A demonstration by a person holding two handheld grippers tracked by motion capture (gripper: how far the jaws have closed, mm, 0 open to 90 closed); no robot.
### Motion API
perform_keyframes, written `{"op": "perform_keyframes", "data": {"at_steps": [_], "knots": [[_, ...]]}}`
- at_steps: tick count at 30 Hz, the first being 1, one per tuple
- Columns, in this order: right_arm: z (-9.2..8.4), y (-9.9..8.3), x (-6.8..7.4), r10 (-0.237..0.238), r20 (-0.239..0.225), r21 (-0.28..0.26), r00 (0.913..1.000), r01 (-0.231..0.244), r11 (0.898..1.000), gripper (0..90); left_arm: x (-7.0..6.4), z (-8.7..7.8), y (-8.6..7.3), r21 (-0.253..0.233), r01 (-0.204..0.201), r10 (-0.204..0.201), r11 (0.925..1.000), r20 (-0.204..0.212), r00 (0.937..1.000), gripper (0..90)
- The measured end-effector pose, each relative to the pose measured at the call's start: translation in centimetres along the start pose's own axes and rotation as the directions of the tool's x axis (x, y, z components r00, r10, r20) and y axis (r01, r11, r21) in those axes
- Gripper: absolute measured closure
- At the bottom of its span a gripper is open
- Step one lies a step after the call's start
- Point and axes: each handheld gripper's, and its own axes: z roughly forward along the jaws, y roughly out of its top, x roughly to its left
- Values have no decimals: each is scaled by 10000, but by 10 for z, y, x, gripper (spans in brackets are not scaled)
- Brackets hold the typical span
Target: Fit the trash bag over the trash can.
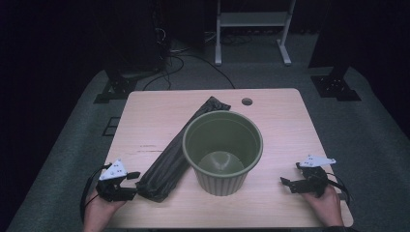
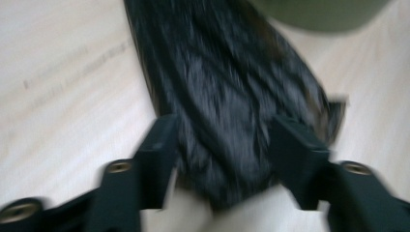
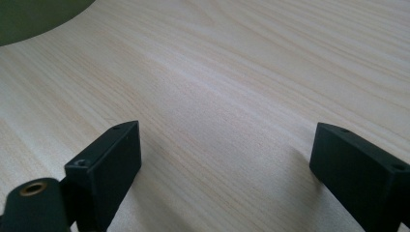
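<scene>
A long folded black plastic bag [image 1: 179, 150] lies diagonally on the wooden table [image 1: 280, 121], from the back centre to the front left, against the left side of an olive-green plastic pot [image 1: 220, 181]. My left gripper [image 1: 134, 183] is at the bag's near end. In the left gripper view the bag [image 2: 222, 82] runs away between the spread jaws of that gripper [image 2: 227, 140], which stand beside its end without pinching it; the pot [image 2: 319, 12] is at the top edge. My right gripper [image 1: 290, 174] rests open at the front right, over bare wood [image 3: 227, 159], with the pot [image 3: 29, 17] at upper left.
A round cable hole [image 1: 247, 101] sits near the table's back edge. Beyond the table are a white frame's legs [image 1: 251, 29], dark stands and cables on grey carpet. Bare wood lies right of the pot and along the back.
</scene>
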Motion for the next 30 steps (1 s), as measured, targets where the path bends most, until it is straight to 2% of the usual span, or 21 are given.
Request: {"op": "perform_keyframes", "data": {"at_steps": [3, 5, 8, 11, 17, 20, 23, 25, 27, 30], "knots": [[0, 0, 0, -1, 0, 1, 10000, 1, 10000, 97, -1, 15, 12, 108, -64, 64, 9999, -33, 10000, 161], [0, 0, 0, -1, -1, 1, 10000, 1, 10000, 97, -2, 24, 19, 132, 61, -58, 9999, -211, 9998, 73], [0, 0, 0, 0, -1, 1, 10000, 0, 10000, 97, 0, 34, 28, 203, 337, -331, 9992, -314, 9990, 0], [0, 0, 0, -2, 1, 0, 10000, 2, 10000, 97, 1, 43, 35, 207, 314, -305, 9993, -414, 9987, 0], [0, 0, 0, 12, 13, 0, 10000, -12, 10000, 97, 4, 66, 40, 439, 626, -613, 9971, -299, 9977, 0], [0, 0, 0, 13, 17, 4, 10000, -13, 10000, 97, 5, 76, 46, 801, 454, -411, 9958, -536, 9977, 0], [0, 0, 0, 22, 20, 3, 10000, -22, 10000, 97, 6, 87, 51, 964, 446, -369, 9943, -797, 9961, 0], [0, 0, 0, 19, 20, 1, 10000, -19, 10000, 97, 5, 95, 53, 1310, 240, -113, 9911, -964, 9953, 0], [0, 0, 0, 20, 18, 0, 10000, -20, 10000, 97, 4, 101, 53, 1623, 115, 38, 9867, -939, 9956, 0], [0, 0, 0, 17, 17, -1, 10000, -17, 10000, 97, 4, 106, 51, 1942, -74, 213, 9809, -696, 9973, 70]]}}
